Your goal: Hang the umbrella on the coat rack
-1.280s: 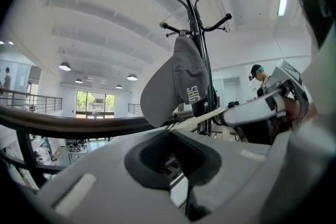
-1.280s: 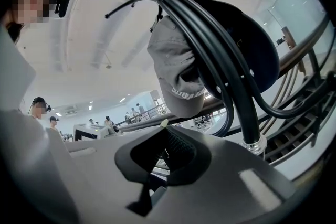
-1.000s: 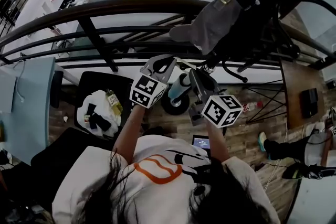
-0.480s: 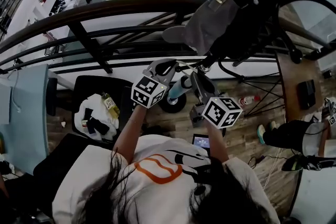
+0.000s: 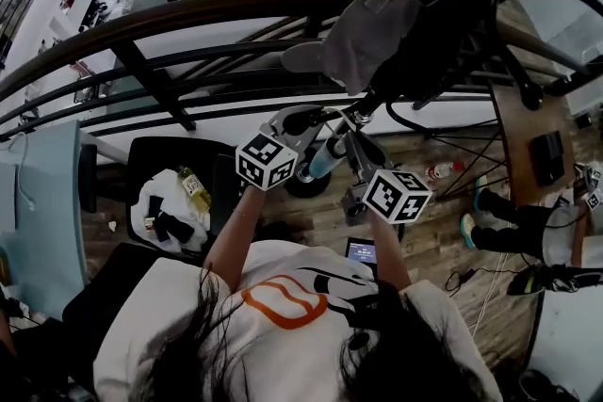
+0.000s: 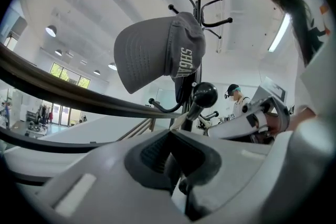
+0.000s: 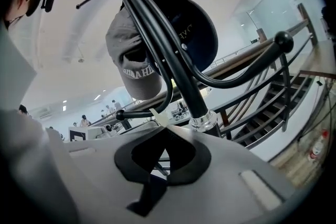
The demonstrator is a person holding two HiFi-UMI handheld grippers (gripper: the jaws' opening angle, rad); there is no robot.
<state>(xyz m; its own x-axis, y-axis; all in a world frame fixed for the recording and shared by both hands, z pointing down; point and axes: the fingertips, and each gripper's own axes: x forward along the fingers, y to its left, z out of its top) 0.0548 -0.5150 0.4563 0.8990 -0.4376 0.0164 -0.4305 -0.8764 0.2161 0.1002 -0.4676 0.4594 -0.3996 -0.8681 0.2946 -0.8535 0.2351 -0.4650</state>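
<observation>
The black coat rack (image 7: 178, 71) has curved hooks with ball tips, and a grey cap (image 5: 363, 38) hangs on it. I hold both grippers up close under its lower hooks. A folded teal umbrella (image 5: 325, 157) hangs between the left gripper (image 5: 300, 120) and the right gripper (image 5: 350, 139). The umbrella's pale strap (image 6: 181, 117) runs from the shut left jaws up to a hook's ball tip (image 6: 205, 94). In the right gripper view the same pale strap (image 7: 157, 116) pokes out of the shut jaws, beside a low hook (image 7: 137, 113). Most of the umbrella is hidden in both gripper views.
A dark curved railing (image 5: 188, 14) runs behind the rack, with an open floor far below it. A black chair (image 5: 151, 160) holding white cloth and a bottle stands at the lower left. A wooden table (image 5: 523, 141) and a person's legs (image 5: 513, 226) are at the right.
Both grippers keep almost the same place under the rack. The head view has drifted a little, and the legs at the right have come further into view.
</observation>
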